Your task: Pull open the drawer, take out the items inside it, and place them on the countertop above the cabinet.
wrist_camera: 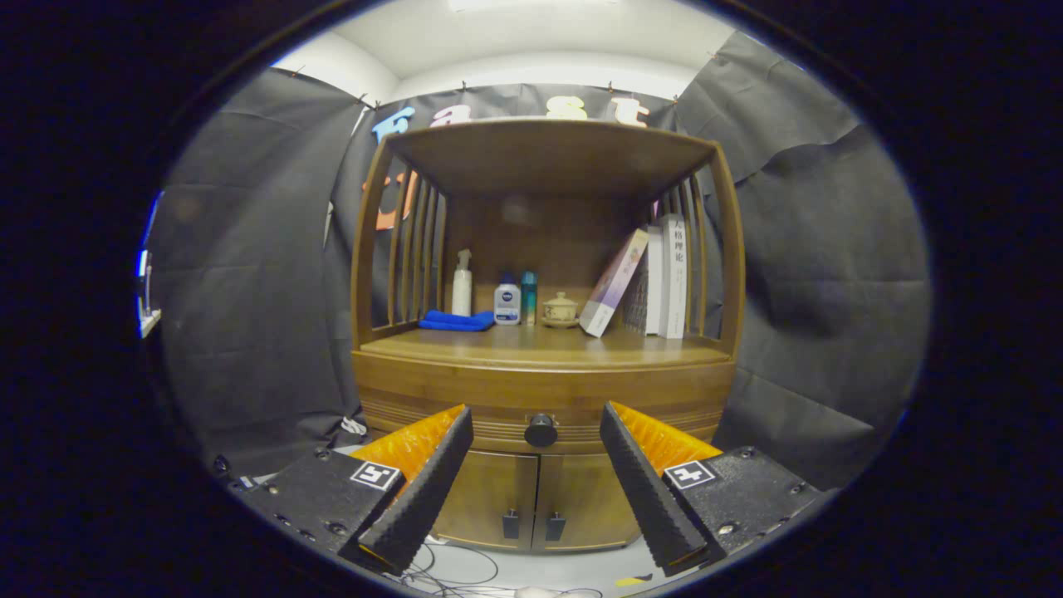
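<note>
Two fingers spread, empty, flanking drawer knob; drawer closed, contents unseen.

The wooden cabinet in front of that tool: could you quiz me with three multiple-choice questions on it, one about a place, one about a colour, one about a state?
1. Where does the folded cloth lie?
A. on the countertop, beside the spray bottle
B. on the floor
C. on the books

2. What colour is that cloth?
A. red
B. blue
C. white

3. How is the drawer?
A. pulled out
B. removed
C. shut

Answers: 1 A, it lies at the bottle's foot. 2 B, plainly blue. 3 C, its front sits flush, with the knob ahead of the open tool, untouched between its fingers.
</note>
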Available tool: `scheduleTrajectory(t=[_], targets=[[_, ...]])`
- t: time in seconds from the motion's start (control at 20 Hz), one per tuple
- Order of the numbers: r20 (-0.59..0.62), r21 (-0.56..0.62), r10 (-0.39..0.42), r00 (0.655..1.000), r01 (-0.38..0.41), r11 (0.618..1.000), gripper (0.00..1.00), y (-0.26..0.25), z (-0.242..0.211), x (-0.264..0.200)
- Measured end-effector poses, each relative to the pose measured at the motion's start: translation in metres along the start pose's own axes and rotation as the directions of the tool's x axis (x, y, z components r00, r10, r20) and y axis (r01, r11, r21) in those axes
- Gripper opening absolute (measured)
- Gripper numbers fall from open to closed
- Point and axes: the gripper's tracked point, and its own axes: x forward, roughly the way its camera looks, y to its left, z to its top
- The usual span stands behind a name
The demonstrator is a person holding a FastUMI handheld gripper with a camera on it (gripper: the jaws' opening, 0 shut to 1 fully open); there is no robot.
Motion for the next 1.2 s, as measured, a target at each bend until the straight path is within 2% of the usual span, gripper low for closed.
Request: scheduleTrajectory(t=[0.45, 0.65, 0.75, 0.95, 1.15, 1.2], targets=[[-0.075, -0.019, -0.026, 0.997, 0.024, 1.0, 1.0, -0.007, -0.057, 0.105], [-0.097, -0.02, -0.039, 0.995, 0.037, 0.999, 1.0, -0.008, -0.067, 0.133], [-0.113, -0.023, -0.042, 0.993, 0.039, 0.999, 0.97, -0.008, -0.071, 0.142], [-0.107, -0.042, -0.081, 0.991, 0.077, 0.996, 0.79, -0.011, -0.07, 0.146], [-0.101, 0.006, -0.072, 0.992, 0.073, 0.997, 0.52, -0.009, -0.072, 0.148], [-0.103, 0.004, -0.071, 0.992, 0.072, 0.997, 0.49, -0.01, -0.073, 0.15]])
